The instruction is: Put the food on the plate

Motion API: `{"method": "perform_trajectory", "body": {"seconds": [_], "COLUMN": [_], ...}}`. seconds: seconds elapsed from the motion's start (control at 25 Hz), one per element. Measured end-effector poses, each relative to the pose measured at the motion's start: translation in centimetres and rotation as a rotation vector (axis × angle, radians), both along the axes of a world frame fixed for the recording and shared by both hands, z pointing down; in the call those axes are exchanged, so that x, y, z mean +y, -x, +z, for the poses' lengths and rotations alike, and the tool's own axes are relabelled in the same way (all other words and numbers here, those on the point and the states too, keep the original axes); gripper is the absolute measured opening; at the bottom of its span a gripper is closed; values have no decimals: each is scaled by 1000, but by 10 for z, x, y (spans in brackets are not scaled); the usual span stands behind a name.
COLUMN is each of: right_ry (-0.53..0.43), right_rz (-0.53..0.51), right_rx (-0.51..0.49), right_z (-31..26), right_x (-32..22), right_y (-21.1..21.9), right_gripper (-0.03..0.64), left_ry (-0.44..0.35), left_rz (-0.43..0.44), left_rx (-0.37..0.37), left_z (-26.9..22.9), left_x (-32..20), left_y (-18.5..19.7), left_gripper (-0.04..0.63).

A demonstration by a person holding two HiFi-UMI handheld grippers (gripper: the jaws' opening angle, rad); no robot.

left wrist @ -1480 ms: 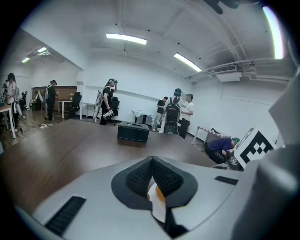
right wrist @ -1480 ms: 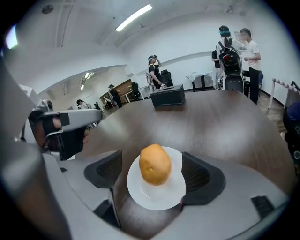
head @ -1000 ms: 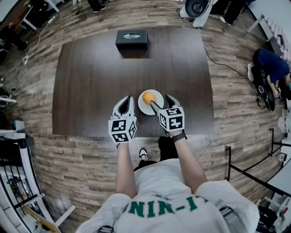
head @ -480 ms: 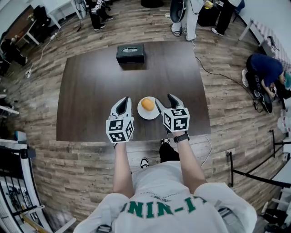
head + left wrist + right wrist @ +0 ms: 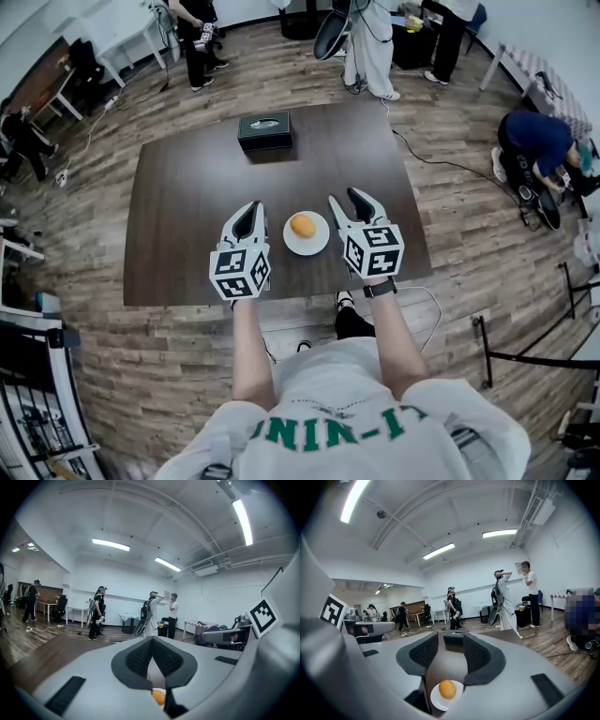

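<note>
A round orange piece of food lies on a small white plate near the front of the dark table. Both grippers hang above the table on either side of the plate. My left gripper is to the plate's left, its pads meeting at the tips and nothing in them. To the plate's right, my right gripper has a gap between its jaws; they have just been closing, with nothing between them. The right gripper view looks down past the right gripper onto the food and plate. A bit of the food shows low in the left gripper view.
A black box stands at the table's far edge, also visible as the black box beyond the right jaws. People stand past the table, and one person crouches on the wooden floor at the right.
Both grippers have lifted away from the table. The right gripper has come off the plate and moved right, its jaws narrower. The food stays on the plate.
</note>
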State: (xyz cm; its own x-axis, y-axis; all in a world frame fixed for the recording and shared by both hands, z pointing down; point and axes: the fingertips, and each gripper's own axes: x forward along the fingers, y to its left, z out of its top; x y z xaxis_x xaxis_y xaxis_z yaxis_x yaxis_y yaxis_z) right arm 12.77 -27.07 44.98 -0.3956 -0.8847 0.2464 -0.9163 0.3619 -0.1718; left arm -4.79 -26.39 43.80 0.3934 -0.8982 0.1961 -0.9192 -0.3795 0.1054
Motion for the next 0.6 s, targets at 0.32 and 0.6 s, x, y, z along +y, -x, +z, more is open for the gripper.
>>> {"method": "perform_trajectory", "body": {"seconds": [0.32, 0.6], "right_ry": [-111, -167], "right_rz": [12, 26], "right_rx": [-20, -8], "right_z": [-51, -80], "right_x": [10, 7], "right_y": [-1, 4], "right_gripper": [129, 75], "left_ry": [-67, -114], "left_rz": [-5, 1], "left_rx": [4, 20], "left_z": [-45, -67], "left_x": [8, -1], "left_y": [4, 11], "left_gripper": [14, 14]}}
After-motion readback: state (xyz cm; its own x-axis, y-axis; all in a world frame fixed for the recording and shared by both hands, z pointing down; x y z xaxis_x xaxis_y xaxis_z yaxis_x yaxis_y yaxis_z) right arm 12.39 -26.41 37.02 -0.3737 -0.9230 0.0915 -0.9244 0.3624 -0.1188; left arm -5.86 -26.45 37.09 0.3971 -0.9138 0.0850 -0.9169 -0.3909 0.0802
